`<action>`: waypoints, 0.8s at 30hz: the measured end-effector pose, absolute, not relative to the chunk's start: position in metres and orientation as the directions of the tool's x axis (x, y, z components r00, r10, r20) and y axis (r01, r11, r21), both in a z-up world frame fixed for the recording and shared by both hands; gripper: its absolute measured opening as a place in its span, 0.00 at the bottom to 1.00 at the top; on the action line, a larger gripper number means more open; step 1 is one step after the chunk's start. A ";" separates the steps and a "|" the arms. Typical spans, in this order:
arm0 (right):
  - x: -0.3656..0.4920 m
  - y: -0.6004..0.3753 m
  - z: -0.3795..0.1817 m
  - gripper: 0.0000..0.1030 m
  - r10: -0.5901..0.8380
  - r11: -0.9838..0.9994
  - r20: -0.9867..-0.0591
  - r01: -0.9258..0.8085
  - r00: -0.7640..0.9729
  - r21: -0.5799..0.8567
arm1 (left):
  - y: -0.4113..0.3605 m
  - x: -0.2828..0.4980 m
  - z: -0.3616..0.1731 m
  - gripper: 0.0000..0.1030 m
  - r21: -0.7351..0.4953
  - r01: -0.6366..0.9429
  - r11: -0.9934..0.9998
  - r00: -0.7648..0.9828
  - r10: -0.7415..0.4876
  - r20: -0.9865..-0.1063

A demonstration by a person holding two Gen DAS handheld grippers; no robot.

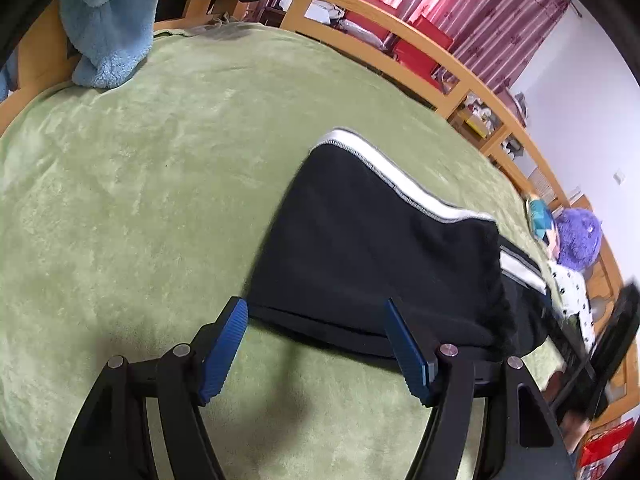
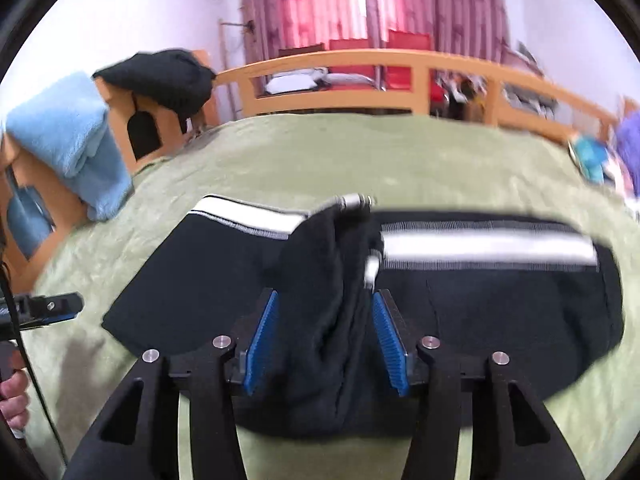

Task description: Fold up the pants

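Note:
Black pants (image 1: 360, 248) with a white side stripe (image 1: 400, 184) lie on a green blanket (image 1: 140, 200), partly folded over on themselves. My left gripper (image 1: 313, 304) hangs open over the near edge of the pants, and its blue pads (image 1: 224, 344) touch no cloth. In the right wrist view the pants (image 2: 500, 308) stretch across the bed with the stripe (image 2: 480, 246) at the far side. My right gripper (image 2: 326, 294) stands open around a raised ridge of black cloth (image 2: 320, 340) between its pads. Silver drawstring tips (image 2: 356, 200) show at the waist.
A light blue fleece blanket (image 1: 108, 28) hangs over the wooden bed frame (image 2: 152, 128) at the far left. A wooden rail (image 2: 360, 60) runs along the far side, with red boxes and pink curtains behind. A purple plush toy (image 1: 578, 240) lies at the right. A hand (image 2: 12, 396) shows at the left edge.

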State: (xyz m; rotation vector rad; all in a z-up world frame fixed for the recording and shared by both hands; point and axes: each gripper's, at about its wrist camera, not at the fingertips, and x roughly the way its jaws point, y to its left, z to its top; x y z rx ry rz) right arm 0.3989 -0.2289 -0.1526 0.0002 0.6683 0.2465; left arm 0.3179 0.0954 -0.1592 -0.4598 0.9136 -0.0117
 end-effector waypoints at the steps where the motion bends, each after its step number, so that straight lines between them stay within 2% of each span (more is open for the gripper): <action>1: 0.408 -0.227 -0.153 0.42 0.215 0.972 -0.617 -0.226 0.757 0.061 | 0.095 0.318 -0.162 0.66 -0.388 -0.180 0.904 0.611 -0.206 -0.764; 7: 0.472 -0.226 -0.162 0.41 0.255 0.962 -0.643 -0.255 0.723 0.095 | 0.092 0.326 -0.177 0.66 -0.361 -0.190 0.913 0.568 -0.198 -0.799; 8: 0.483 -0.223 -0.166 0.37 0.258 0.960 -0.655 -0.262 0.711 0.094 | 0.094 0.327 -0.179 0.66 -0.365 -0.197 0.910 0.568 -0.198 -0.799; 9: 0.493 -0.219 -0.171 0.24 0.258 0.960 -0.664 -0.265 0.702 0.093 | 0.095 0.328 -0.181 0.66 -0.367 -0.204 0.908 0.565 -0.197 -0.801; 11: 0.509 -0.216 -0.182 0.05 0.265 0.955 -0.700 -0.281 0.663 0.096 | 0.096 0.330 -0.184 0.66 -0.366 -0.205 0.908 0.558 -0.198 -0.806; 14: 0.520 -0.230 -0.189 0.04 0.233 0.968 -0.703 -0.226 0.672 0.105 | 0.093 0.331 -0.188 0.66 -0.348 -0.200 0.916 0.548 -0.190 -0.815; 18: 0.530 -0.239 -0.211 0.04 0.224 0.972 -0.768 -0.191 0.599 0.134 | 0.090 0.332 -0.191 0.66 -0.348 -0.197 0.917 0.536 -0.197 -0.821; 21: 0.517 -0.229 -0.212 0.05 0.168 0.967 -0.777 -0.254 0.606 0.011 | 0.090 0.332 -0.191 0.66 -0.343 -0.190 0.920 0.536 -0.196 -0.821; 22: 0.514 -0.231 -0.206 0.07 0.166 0.968 -0.769 -0.250 0.618 0.009 | 0.090 0.332 -0.189 0.66 -0.343 -0.189 0.920 0.541 -0.194 -0.818; 24: 0.504 -0.240 -0.188 0.19 0.174 0.975 -0.734 -0.220 0.656 0.034 | 0.092 0.332 -0.186 0.66 -0.343 -0.192 0.920 0.555 -0.187 -0.810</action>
